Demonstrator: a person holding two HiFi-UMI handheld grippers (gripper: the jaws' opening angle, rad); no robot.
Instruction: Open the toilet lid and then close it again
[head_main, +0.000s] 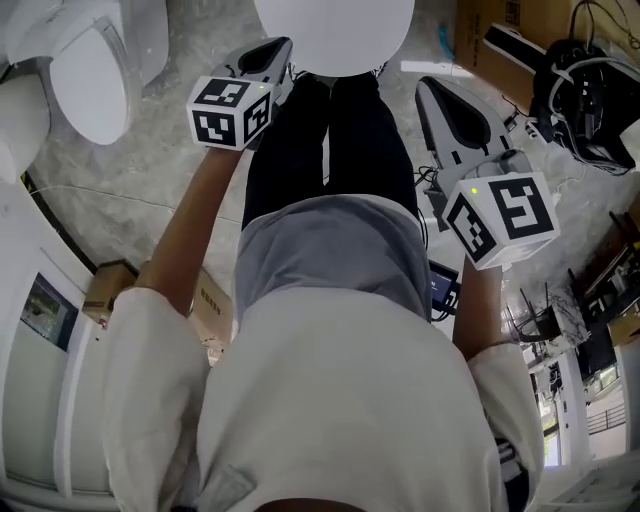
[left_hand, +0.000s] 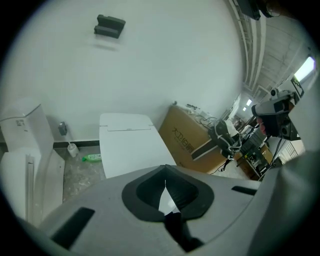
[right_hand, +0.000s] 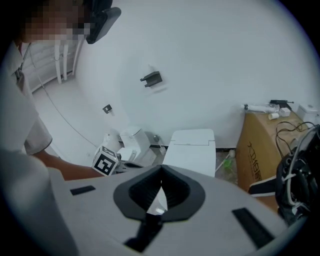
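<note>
The white toilet (head_main: 335, 30) stands in front of me with its lid (left_hand: 127, 142) down; the right gripper view shows it too (right_hand: 192, 147). Neither gripper touches it. My left gripper (head_main: 268, 55) hangs in the air above the toilet's near left side, its jaws shut with nothing between them (left_hand: 165, 172). To the toilet's right, nearer to me, my right gripper (head_main: 455, 115) is also held in the air. Its jaws meet at the tips and hold nothing (right_hand: 161, 175).
A second toilet (head_main: 95, 75) stands to the left. A cardboard box (left_hand: 187, 142) sits right of the task toilet, a green bottle (left_hand: 92, 158) lies on the floor left of it, and cables and equipment (head_main: 585, 90) crowd the right. A dark bracket (left_hand: 110, 26) hangs on the wall.
</note>
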